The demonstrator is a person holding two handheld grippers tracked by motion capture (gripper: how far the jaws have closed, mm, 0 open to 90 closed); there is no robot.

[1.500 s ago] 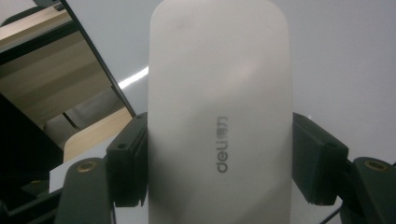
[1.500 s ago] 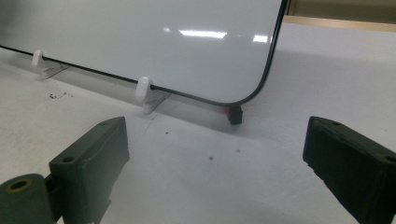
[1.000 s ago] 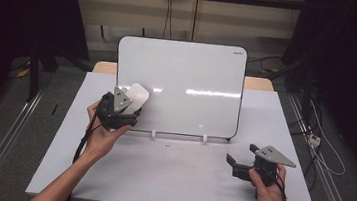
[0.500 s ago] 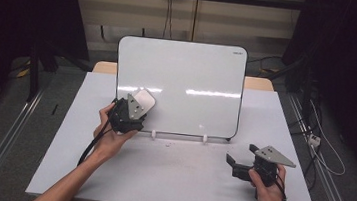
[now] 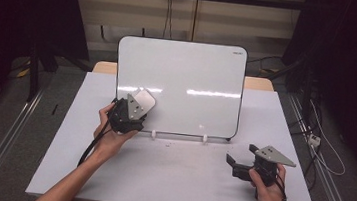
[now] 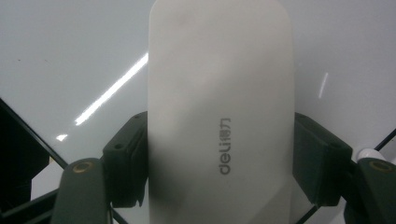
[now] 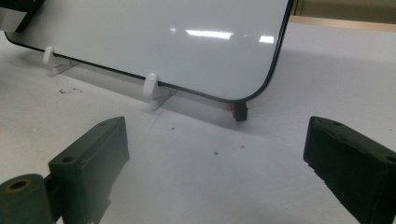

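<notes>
- My left gripper (image 5: 132, 111) has the white eraser (image 6: 219, 116) clamped between both pads, low on the left part of the whiteboard (image 5: 193, 82). Its jaws have just been opening a little, with the eraser between them and the pads touching its sides.
- If that loosening goes further, I judge the eraser could slide out and drop onto the bench (image 5: 178, 176) at the board's foot.
- The whiteboard leans on 2 small white clips (image 7: 152, 88). Pushing too hard with the eraser could tip it backward or skate it across the bench.
- I hold the eraser only by its lower half, so a sideways wipe could twist it in the pads.
- My right gripper (image 5: 240, 165) rests on the bench near the board's lower right corner, jaws wide apart and holding nothing. It is not bracing the board, so nothing stops a shift.
</notes>
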